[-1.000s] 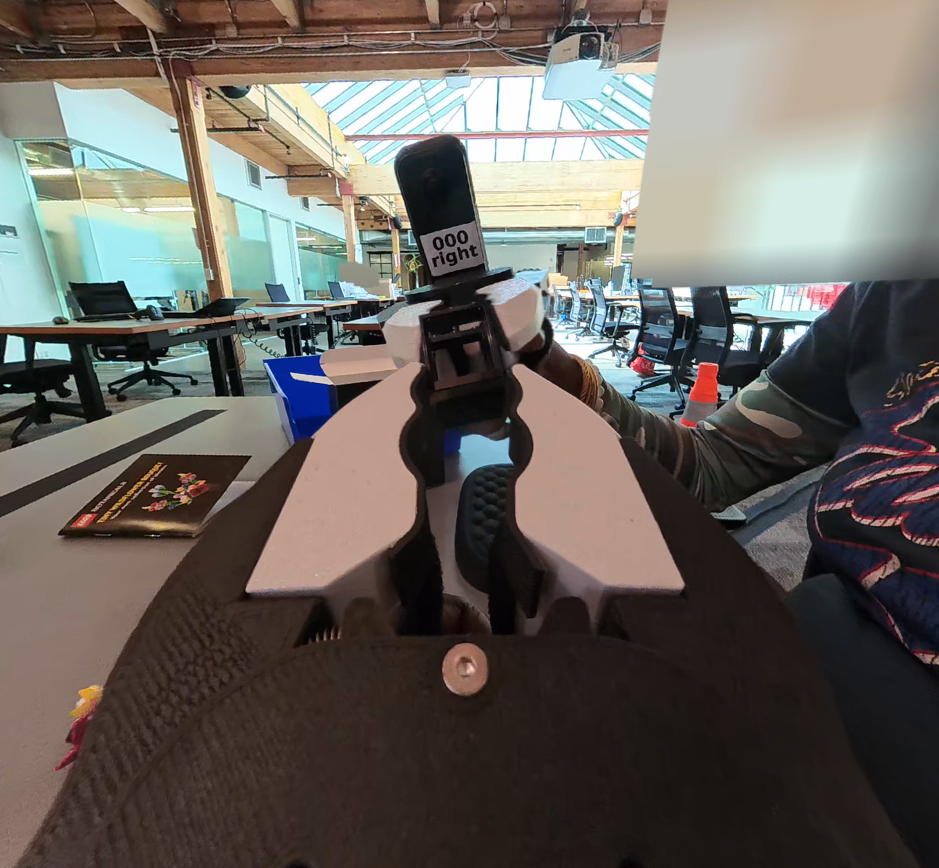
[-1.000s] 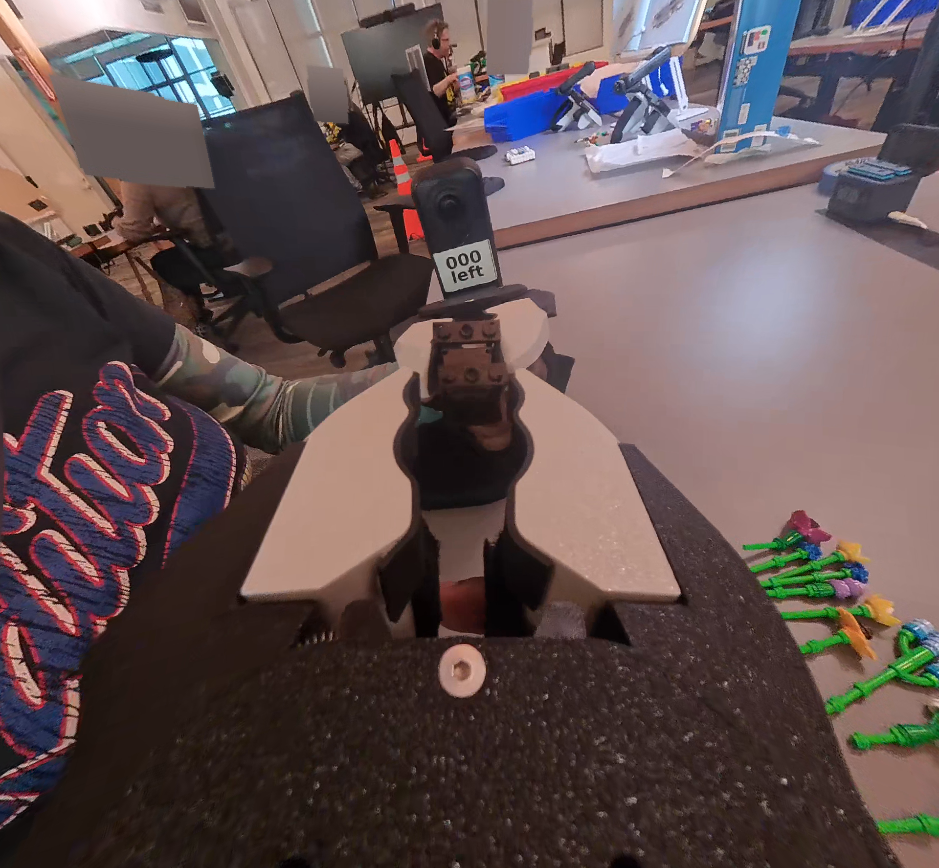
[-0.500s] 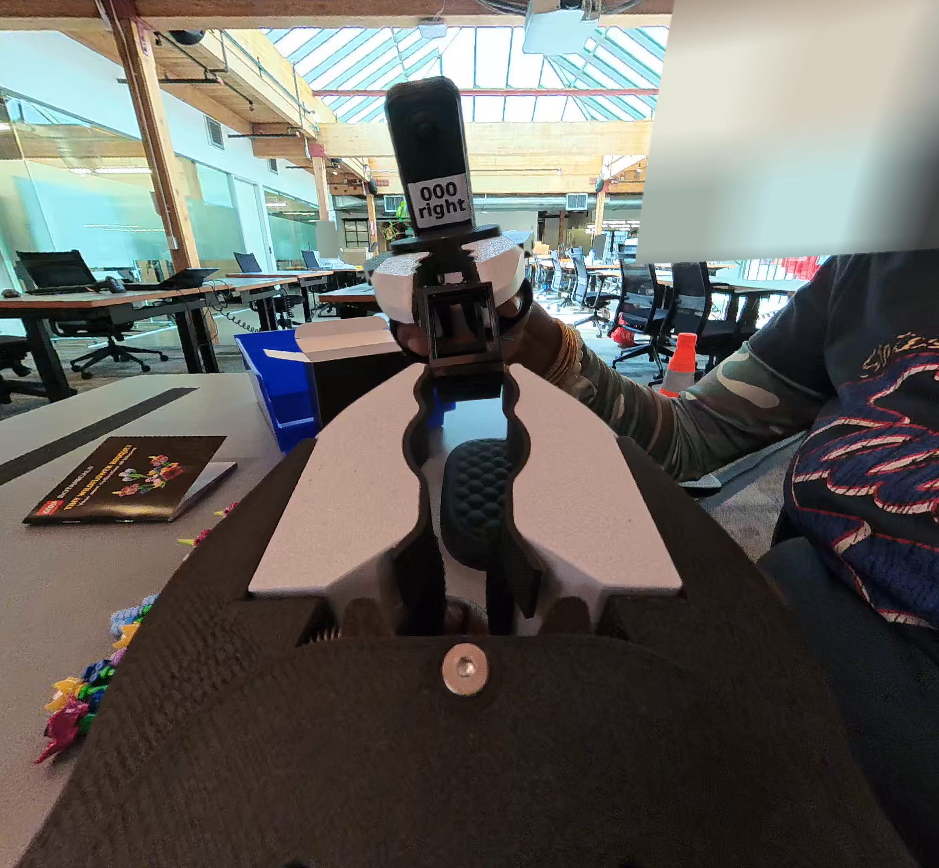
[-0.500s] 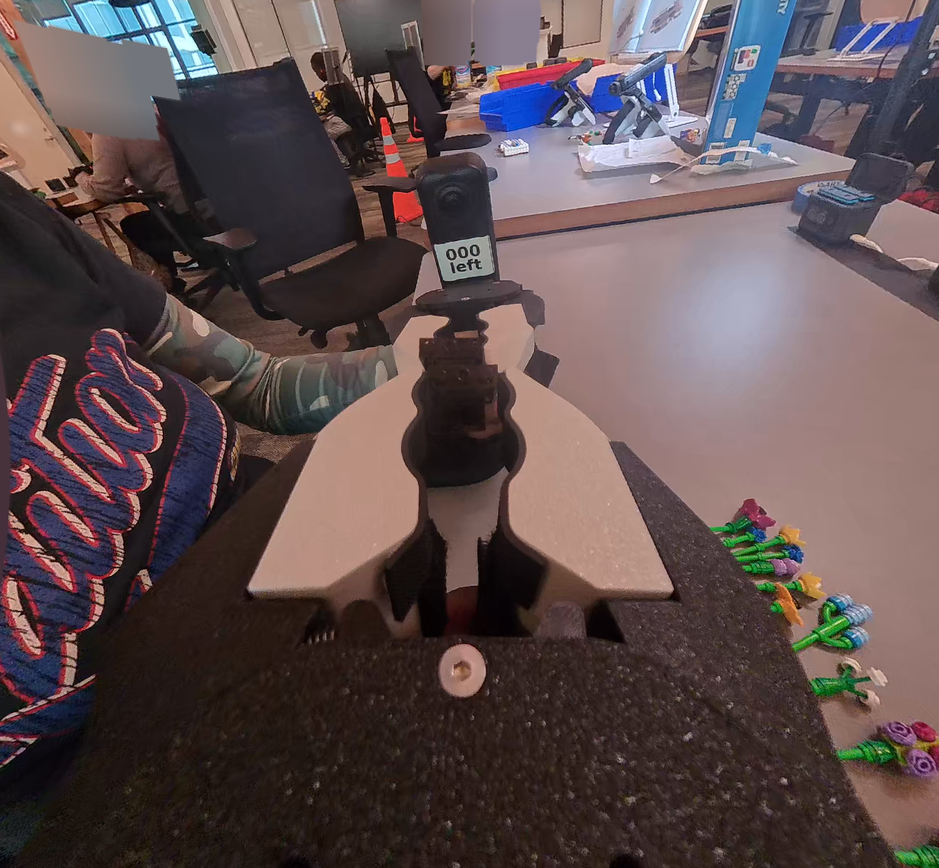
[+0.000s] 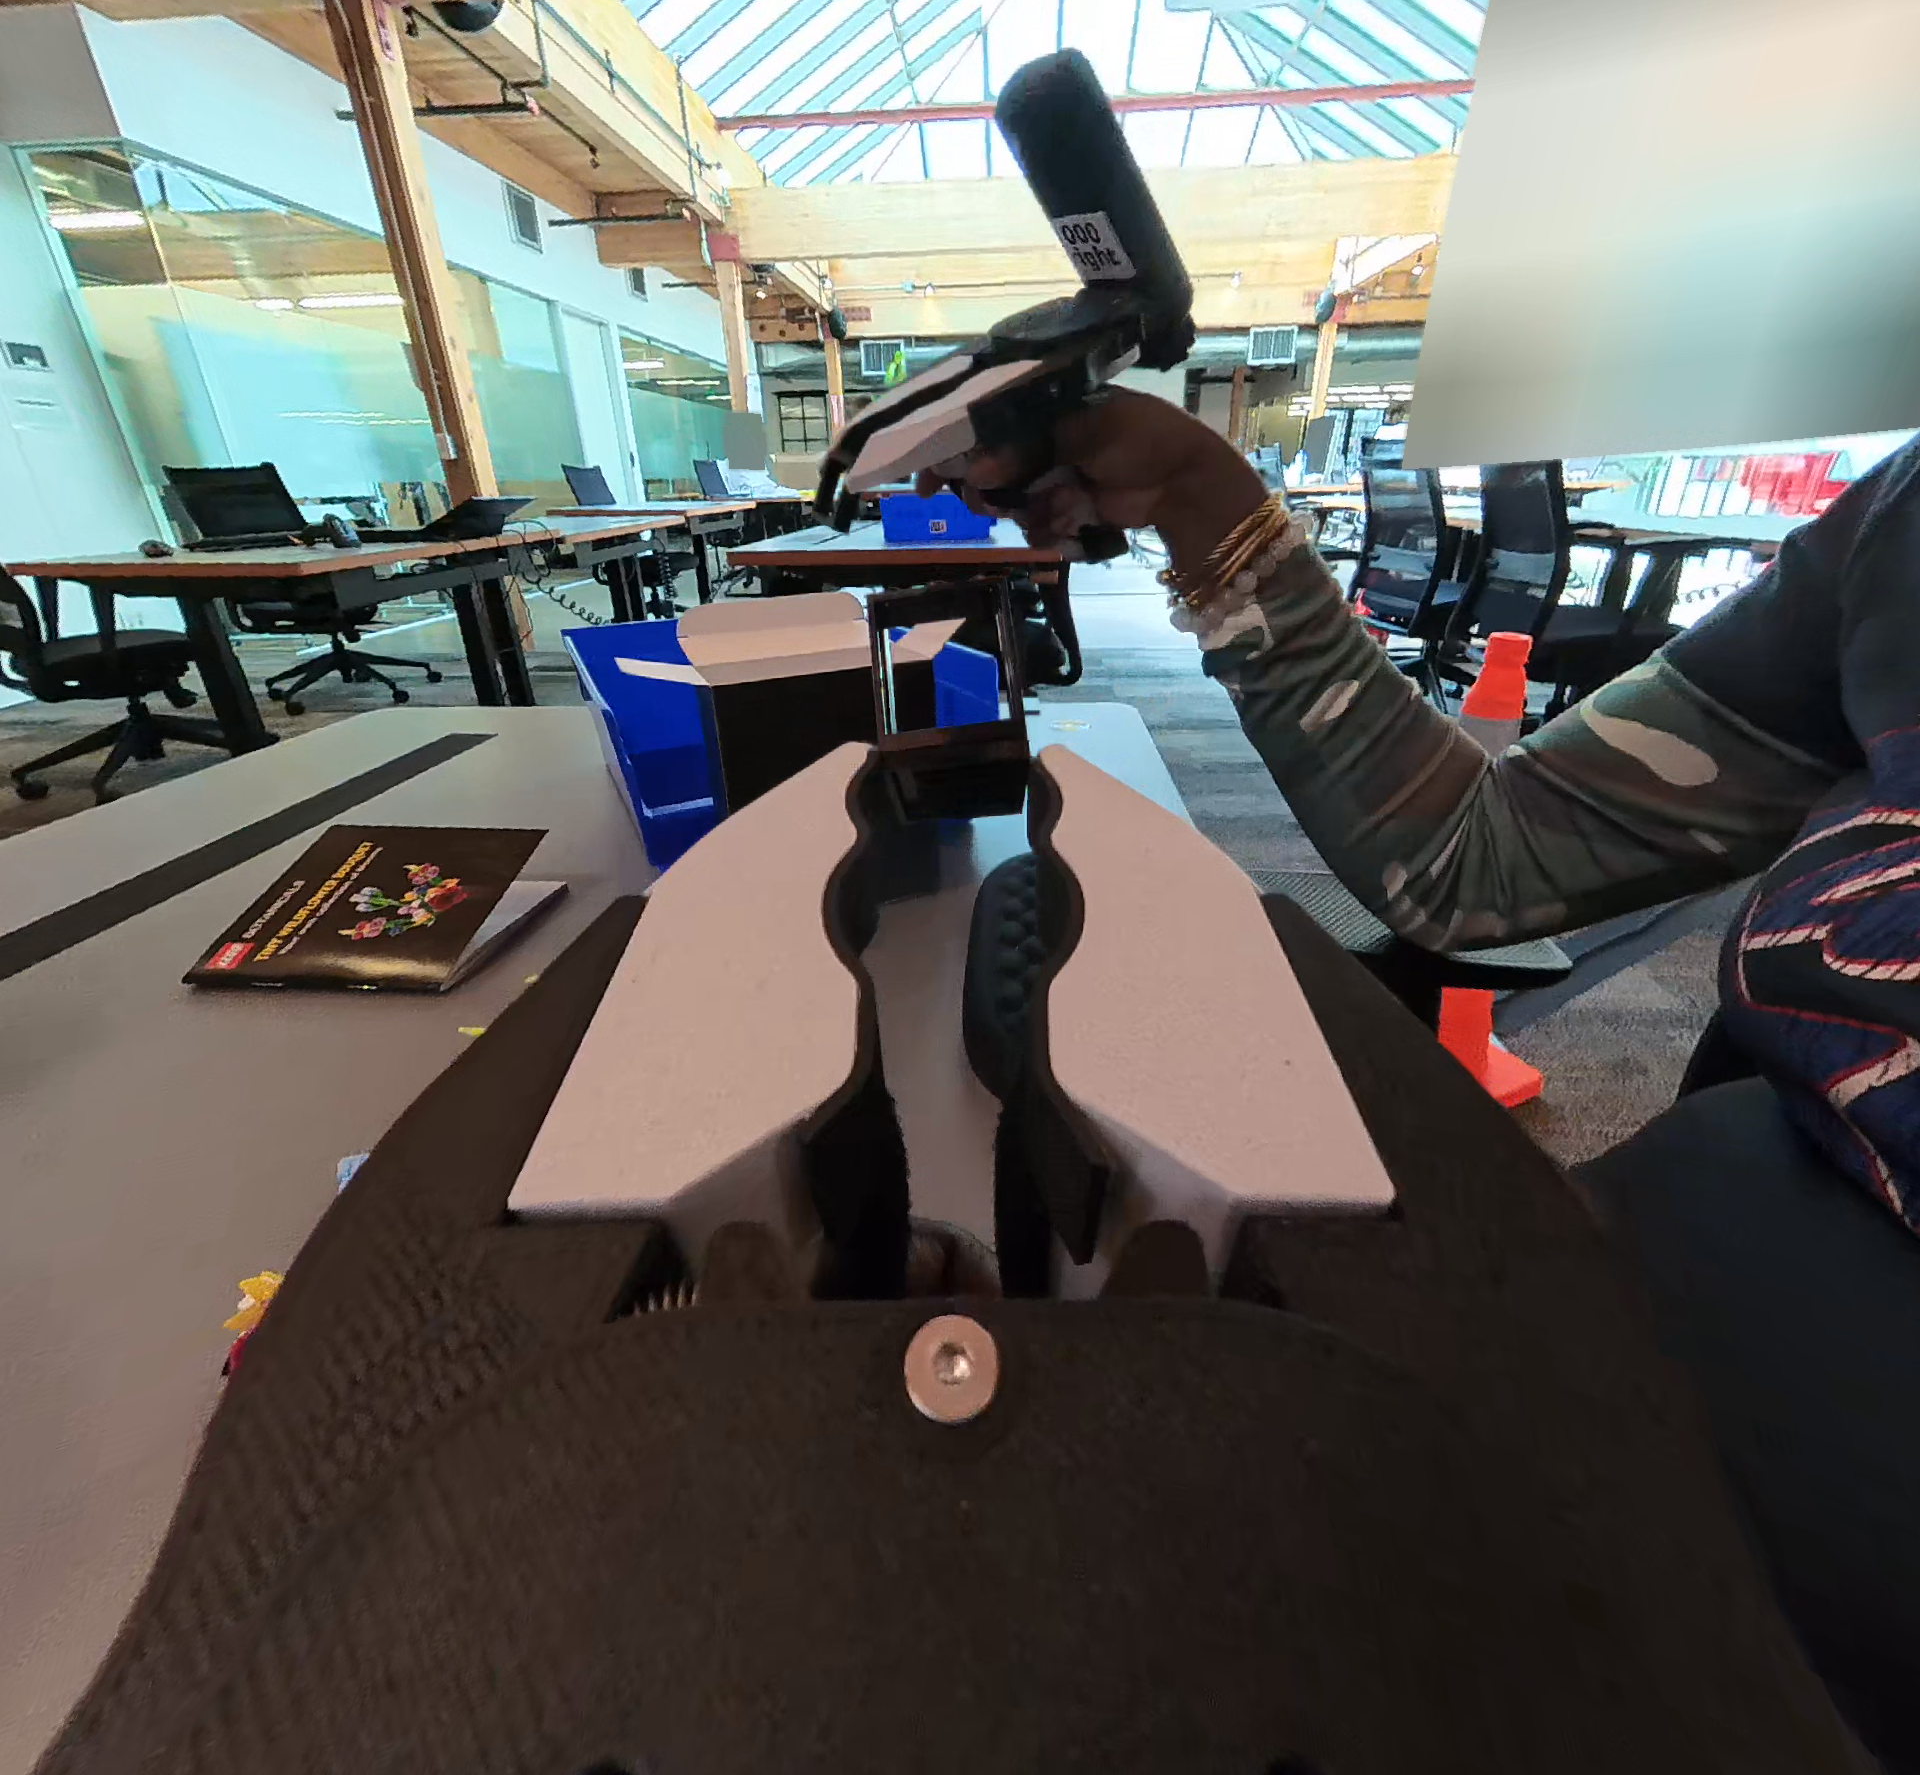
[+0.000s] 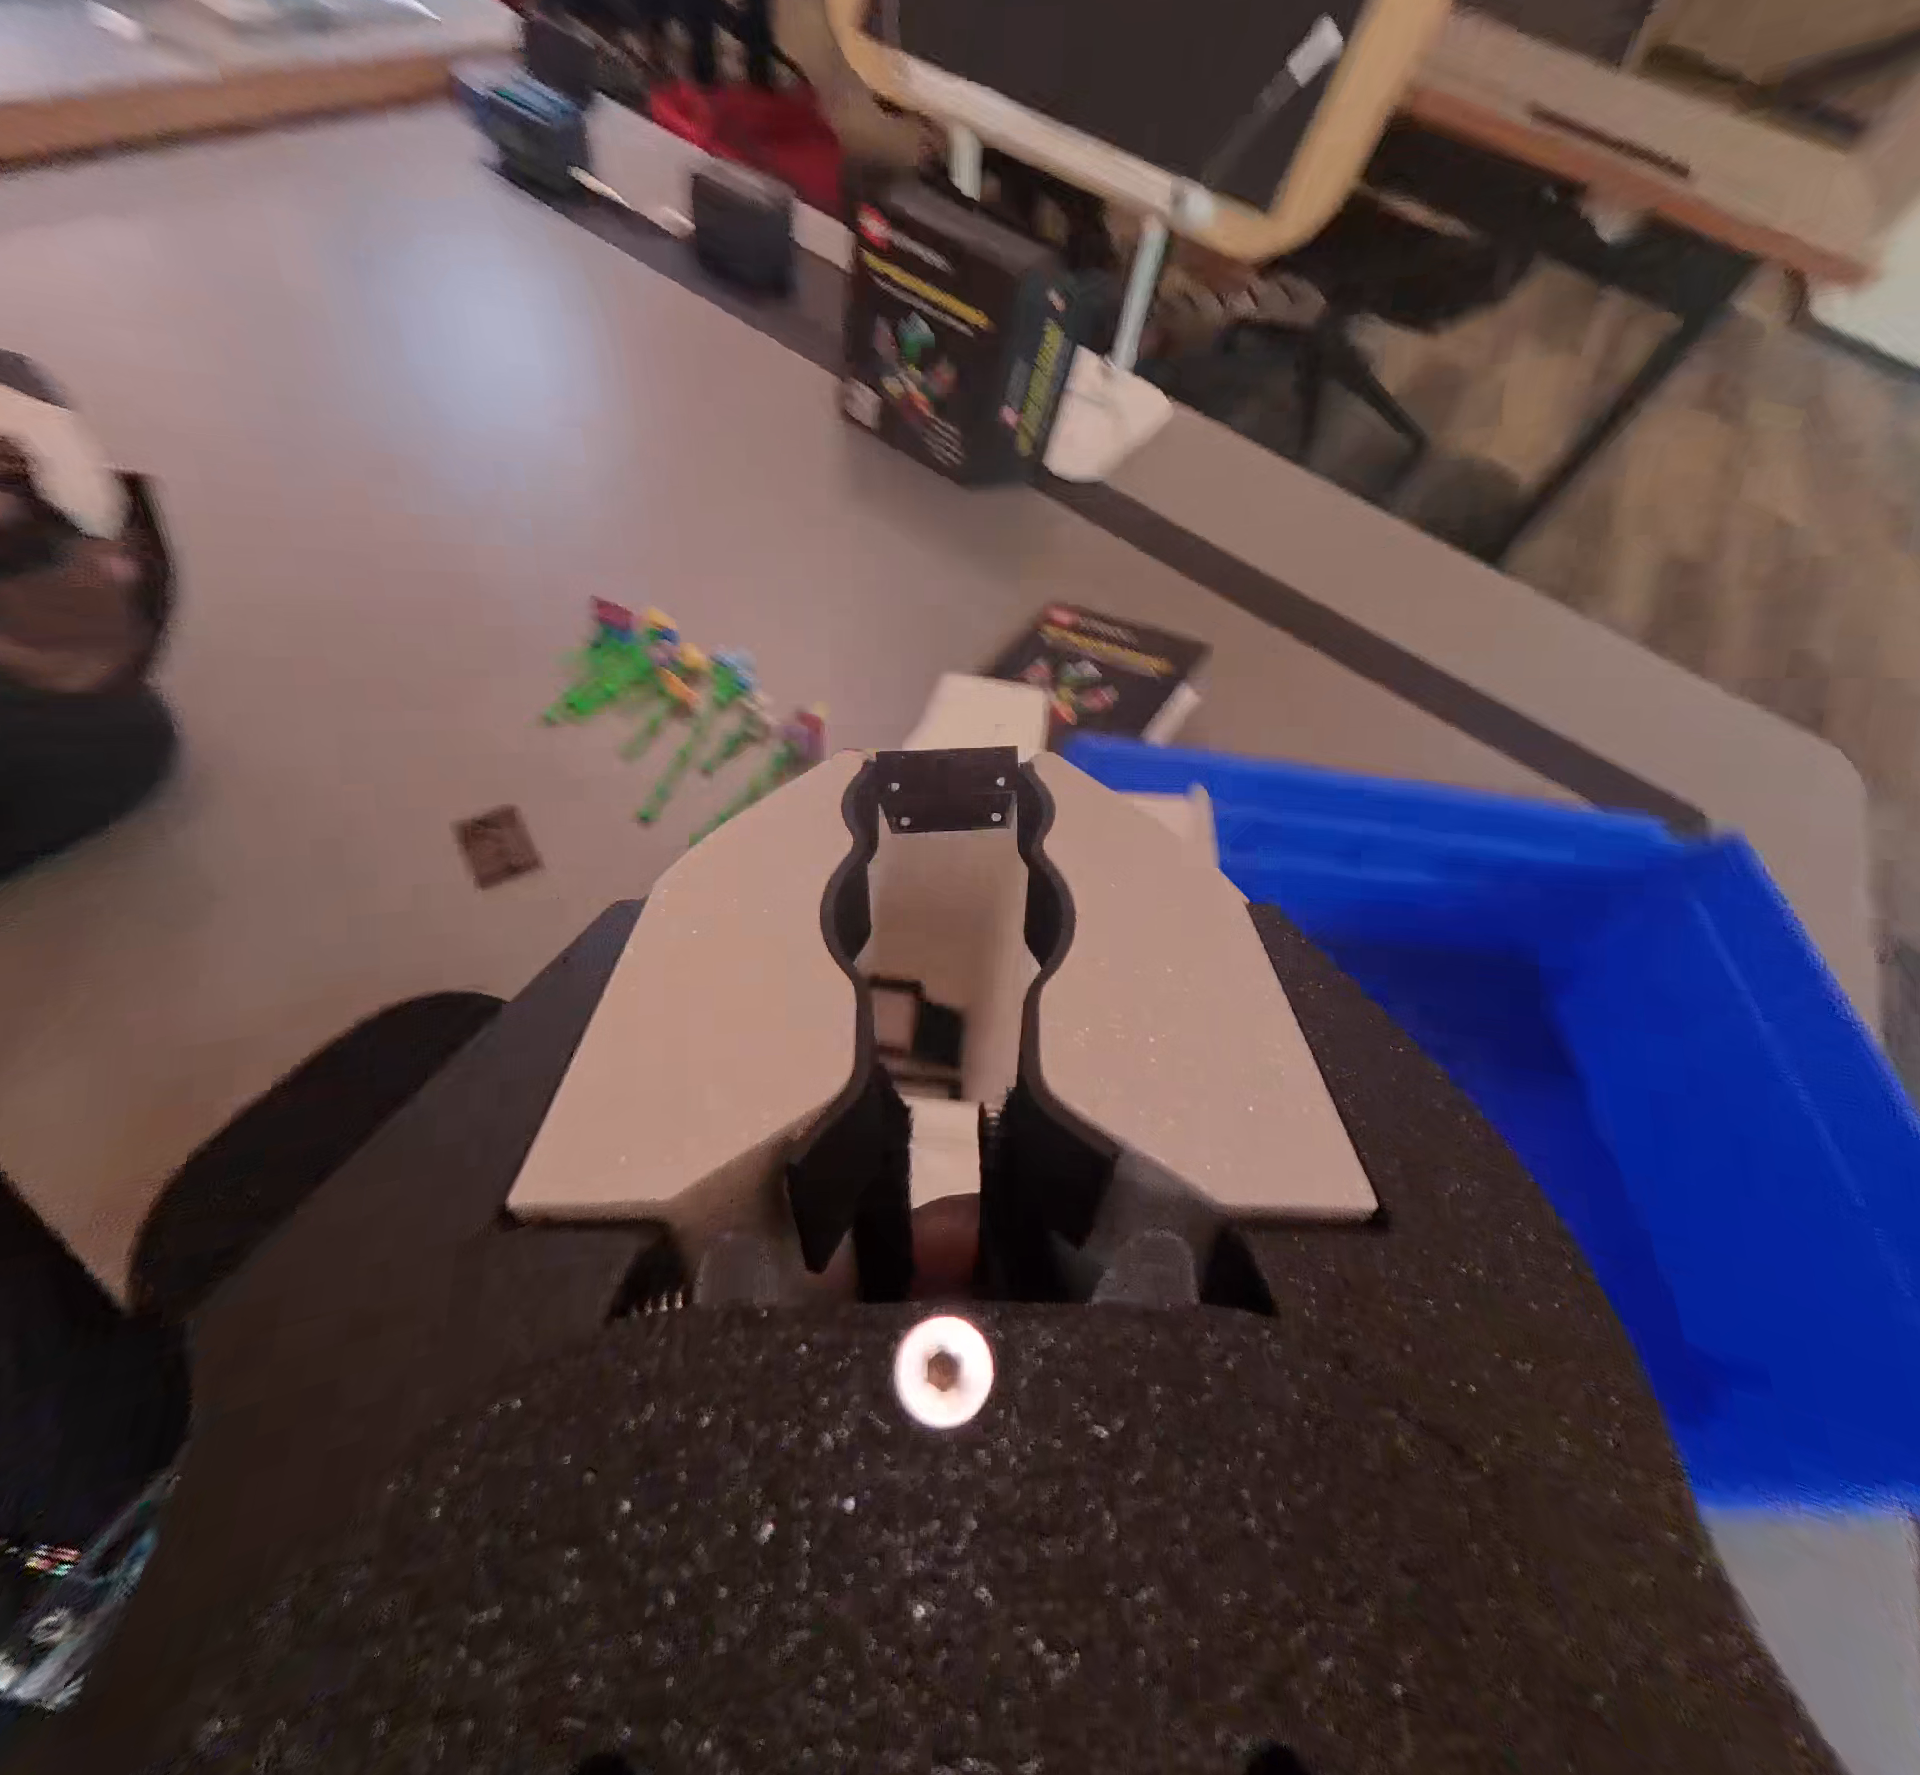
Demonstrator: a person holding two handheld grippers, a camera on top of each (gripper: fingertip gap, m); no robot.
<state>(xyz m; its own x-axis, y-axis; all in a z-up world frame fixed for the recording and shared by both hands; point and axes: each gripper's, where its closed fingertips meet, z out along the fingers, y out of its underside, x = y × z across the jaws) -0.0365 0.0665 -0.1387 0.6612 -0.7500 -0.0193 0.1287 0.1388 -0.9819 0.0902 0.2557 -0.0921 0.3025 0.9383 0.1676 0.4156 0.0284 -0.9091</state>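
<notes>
In the left wrist view my left gripper (image 5: 951,761) is shut on a dark brick piece (image 5: 961,780) with an upright open frame on top. It holds the piece in the air in front of an open cardboard box (image 5: 774,676) that stands in a blue bin (image 5: 644,728). My right gripper (image 5: 842,497) is raised above and behind it, tilted down to the left. In the blurred right wrist view my right gripper (image 6: 948,780) is shut on a small flat black piece (image 6: 945,795). It is over the white inside of the open box (image 6: 977,936), beside the blue bin (image 6: 1507,1050).
A dark booklet (image 5: 379,904) (image 6: 1101,671) lies on the grey table (image 5: 156,1154). Several green-stemmed toy flowers (image 6: 686,697) and a small brown square piece (image 6: 497,844) lie on the table. A dark box (image 6: 935,333) stands near the table's far edge. An orange cone (image 5: 1486,894) stands on the floor. The tips of one gripper are about 25 cm away from the tips of the other.
The two grippers met tip to tip on one dark brick assembly. The right gripper has now pulled away with the small black piece, risen and swung over the box. The left keeps the framed piece.
</notes>
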